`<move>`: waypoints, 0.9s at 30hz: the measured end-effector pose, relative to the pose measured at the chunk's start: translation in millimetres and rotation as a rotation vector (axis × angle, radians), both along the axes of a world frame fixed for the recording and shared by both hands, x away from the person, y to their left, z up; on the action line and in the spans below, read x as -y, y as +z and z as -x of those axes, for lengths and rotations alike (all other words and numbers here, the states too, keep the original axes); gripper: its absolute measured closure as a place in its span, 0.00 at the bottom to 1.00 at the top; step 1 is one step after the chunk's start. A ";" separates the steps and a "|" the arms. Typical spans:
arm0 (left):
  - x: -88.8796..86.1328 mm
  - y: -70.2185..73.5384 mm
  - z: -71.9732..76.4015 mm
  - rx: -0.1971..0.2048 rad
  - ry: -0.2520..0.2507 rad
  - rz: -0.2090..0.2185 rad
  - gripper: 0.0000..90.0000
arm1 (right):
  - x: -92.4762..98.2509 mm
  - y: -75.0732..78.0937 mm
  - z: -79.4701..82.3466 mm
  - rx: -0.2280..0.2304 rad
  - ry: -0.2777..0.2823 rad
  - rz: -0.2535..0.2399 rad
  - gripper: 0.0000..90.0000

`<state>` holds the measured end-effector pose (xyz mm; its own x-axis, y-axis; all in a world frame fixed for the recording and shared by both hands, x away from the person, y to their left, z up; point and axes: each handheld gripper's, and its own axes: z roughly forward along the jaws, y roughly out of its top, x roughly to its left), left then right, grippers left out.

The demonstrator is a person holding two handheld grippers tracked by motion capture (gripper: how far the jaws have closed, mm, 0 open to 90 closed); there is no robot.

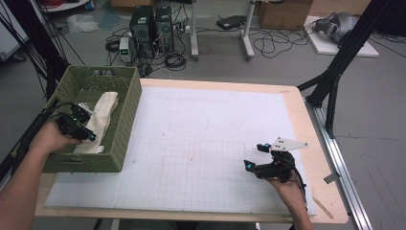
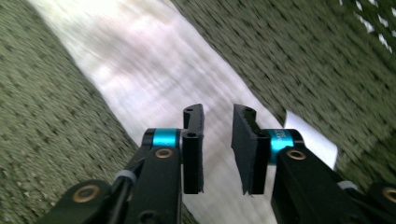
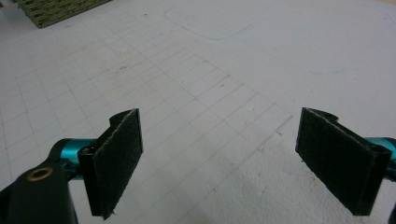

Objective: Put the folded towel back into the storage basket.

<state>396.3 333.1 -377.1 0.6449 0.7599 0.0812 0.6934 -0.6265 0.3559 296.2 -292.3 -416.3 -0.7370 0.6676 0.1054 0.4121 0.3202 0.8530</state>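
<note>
Item logged from my remote station: one white cloth [image 1: 100, 120], folded into a long strip, lay lengthwise on the floor of the green woven basket [image 1: 125, 120] at the left edge of the table [image 1: 316, 158]. My left gripper [image 1: 88, 135] hung inside the basket directly above the cloth; in the left gripper view the cloth [image 2: 154, 79] ran under and beyond the jaws, showing through the narrow gap between the pads [image 2: 194, 154]. The jaws stood slightly parted, clamping nothing; whether their tips touched the fabric I could not tell. My right gripper [image 1: 254, 155] rested well apart over the white gridded mat [image 1: 201, 143], jaws spread wide and empty, with the basket corner [image 3: 56, 11] far off.
</note>
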 end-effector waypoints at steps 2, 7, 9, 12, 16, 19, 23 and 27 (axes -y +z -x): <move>1.6 -3.0 -2.6 -0.009 0.001 0.000 0.87 | 0.4 -0.3 -0.9 0.003 0.000 0.001 0.16; 9.7 -15.9 -8.9 -0.055 0.005 -0.005 0.85 | 1.3 -0.5 -1.2 0.001 -0.003 -0.007 0.16; 12.9 -20.2 -9.6 -0.065 -0.007 -0.041 0.84 | 1.7 -0.7 -1.2 0.000 -0.002 -0.007 0.16; 11.5 -17.3 -9.9 -0.045 0.004 -0.028 0.83 | 1.7 -1.0 -0.8 0.000 0.000 -0.006 0.16; 8.3 -8.4 -8.2 0.030 0.026 -0.003 0.82 | 0.4 -2.5 -0.6 -0.008 0.002 -0.007 0.16; 4.7 -1.8 -8.0 0.071 0.052 0.021 0.79 | -0.6 -3.4 -1.3 -0.004 0.005 -0.002 0.16; -0.5 8.4 -5.1 0.138 0.076 0.054 0.77 | -0.4 -2.8 -0.3 -0.001 0.006 -0.001 0.16; -4.4 18.5 -0.8 0.189 0.089 0.099 0.74 | 0.0 -2.1 0.2 0.003 0.005 -0.005 0.16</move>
